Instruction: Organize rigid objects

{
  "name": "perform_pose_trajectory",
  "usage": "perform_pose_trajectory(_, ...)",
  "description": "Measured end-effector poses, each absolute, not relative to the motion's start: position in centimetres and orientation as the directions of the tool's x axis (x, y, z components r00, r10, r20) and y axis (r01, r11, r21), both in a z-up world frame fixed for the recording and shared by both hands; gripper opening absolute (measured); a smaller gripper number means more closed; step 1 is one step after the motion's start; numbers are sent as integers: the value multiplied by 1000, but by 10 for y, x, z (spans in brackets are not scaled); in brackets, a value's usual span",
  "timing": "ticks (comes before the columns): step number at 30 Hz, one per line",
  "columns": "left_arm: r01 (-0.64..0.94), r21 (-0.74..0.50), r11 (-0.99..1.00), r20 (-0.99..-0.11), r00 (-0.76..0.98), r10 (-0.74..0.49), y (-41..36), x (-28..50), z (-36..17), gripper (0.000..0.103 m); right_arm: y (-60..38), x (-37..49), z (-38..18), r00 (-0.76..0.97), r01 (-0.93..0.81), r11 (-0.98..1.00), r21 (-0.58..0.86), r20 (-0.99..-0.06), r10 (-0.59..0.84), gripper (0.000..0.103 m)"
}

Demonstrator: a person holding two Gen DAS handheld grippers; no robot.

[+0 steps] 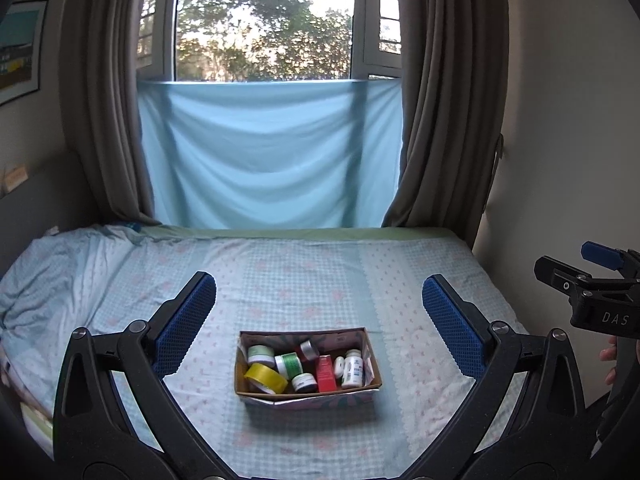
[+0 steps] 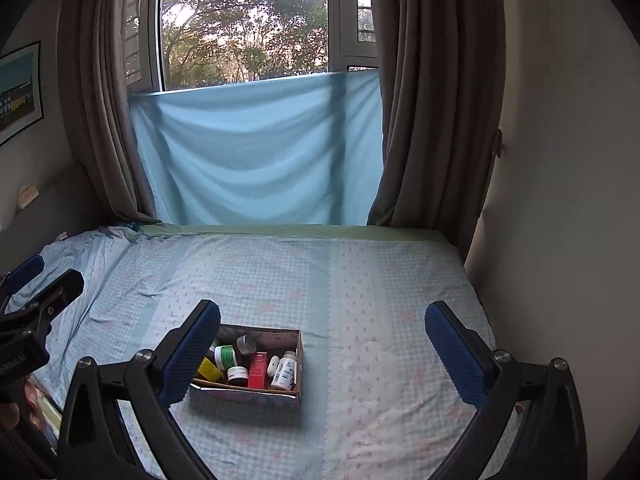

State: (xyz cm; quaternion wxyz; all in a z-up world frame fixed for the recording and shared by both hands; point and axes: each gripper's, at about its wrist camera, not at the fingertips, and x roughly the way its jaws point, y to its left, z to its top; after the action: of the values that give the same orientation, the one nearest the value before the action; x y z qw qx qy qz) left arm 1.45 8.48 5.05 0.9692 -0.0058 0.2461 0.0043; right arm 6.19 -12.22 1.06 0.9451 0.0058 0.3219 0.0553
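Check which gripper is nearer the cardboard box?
Left. The left gripper hovers centred over the cardboard box; the right gripper sits off to the box's right.

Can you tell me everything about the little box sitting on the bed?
The open brown cardboard box is small, rectangular and lidless, with patterned paper showing on its outer front wall. It sits flat on the pale blue checked bedsheet, apart from both grippers. Inside, packed close, are a yellow tape roll, small round jars, a red carton and a white pill bottle by its right wall.
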Motion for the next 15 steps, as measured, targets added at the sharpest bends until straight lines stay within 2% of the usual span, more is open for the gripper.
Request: perform_pose_trajectory(15,-27,-5,1000,-475,880,21,81,13,50,103,-140,49,17,809,-74,996,56,-580,93,102)
